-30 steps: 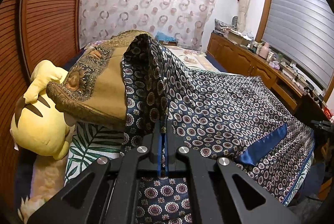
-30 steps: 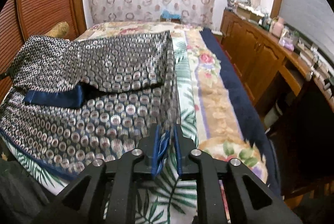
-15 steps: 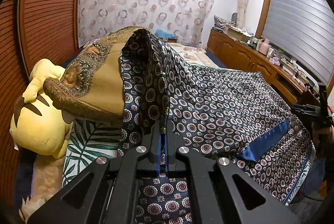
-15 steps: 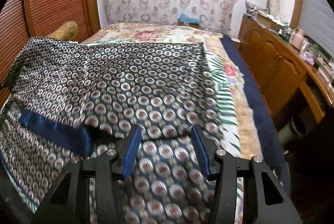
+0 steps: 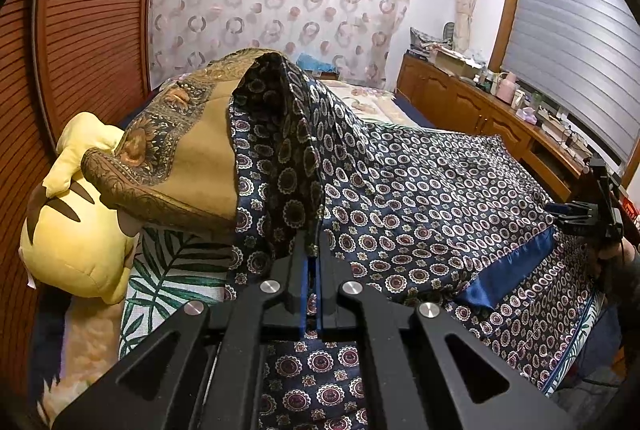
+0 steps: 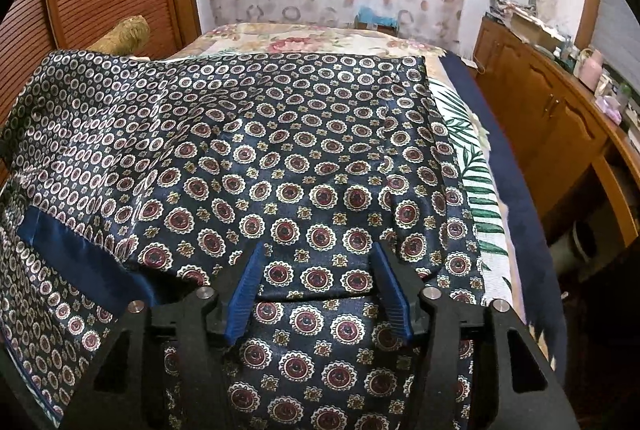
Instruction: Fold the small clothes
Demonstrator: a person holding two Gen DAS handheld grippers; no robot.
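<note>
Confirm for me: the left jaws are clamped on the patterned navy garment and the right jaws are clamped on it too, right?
Not quite. The left gripper is clamped on the patterned navy garment, but the right gripper is not: the right wrist view shows its jaws standing apart, having just been opening, with the fabric lying loose beneath them on the bed.

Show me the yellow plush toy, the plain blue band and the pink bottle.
Yellow plush toy (image 5: pixel 76 242): left wrist view, its body.
Plain blue satin band (image 5: pixel 508 274): left wrist view, mid-strip.
Pink bottle (image 5: pixel 506 88): left wrist view, its body.

No writing, label, brand or number can be read on anything in either view; only printed patterns show.
</note>
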